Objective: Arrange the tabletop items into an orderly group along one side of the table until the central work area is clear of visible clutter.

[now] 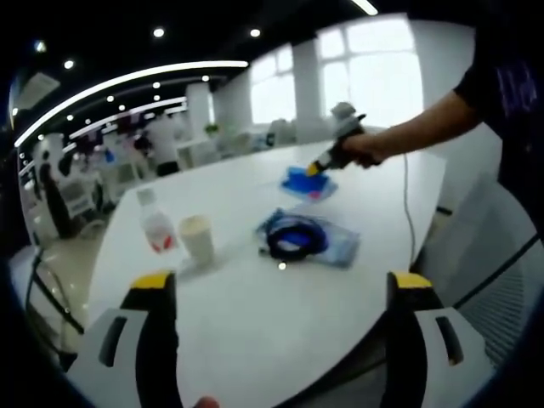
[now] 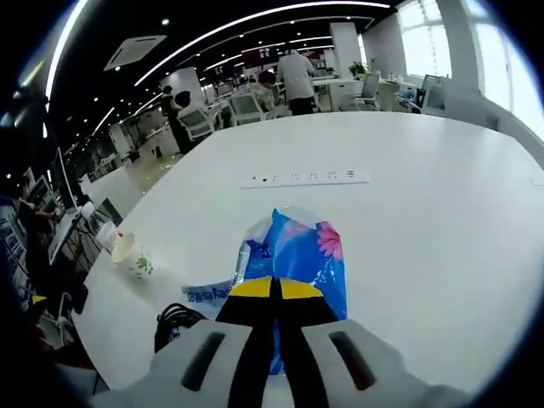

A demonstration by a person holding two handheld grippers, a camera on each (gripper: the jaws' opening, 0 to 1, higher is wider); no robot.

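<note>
In the left gripper view, going from the left, a small bottle with a red label stands just beside a paper cup, both near the table's left edge. To their right a black cable lies coiled on a clear bag near the middle. Beyond that sits the blue pack, with the right gripper held over it by a person's hand. The left gripper hangs low over bare tabletop with its 2 jaws spread wide and nothing between them. In the right gripper view the cup lies at the far left edge, the cable shows at lower left, and the right gripper has its yellow tips pressed together on the near edge of the pack; a power strip is set into the table beyond. The grip looks like a thin pinch on slack plastic, so a quick lift could let the pack slide out or tear. Dragging it toward the cup could snag the cable or bag, or tip the cup and bottle.
</note>
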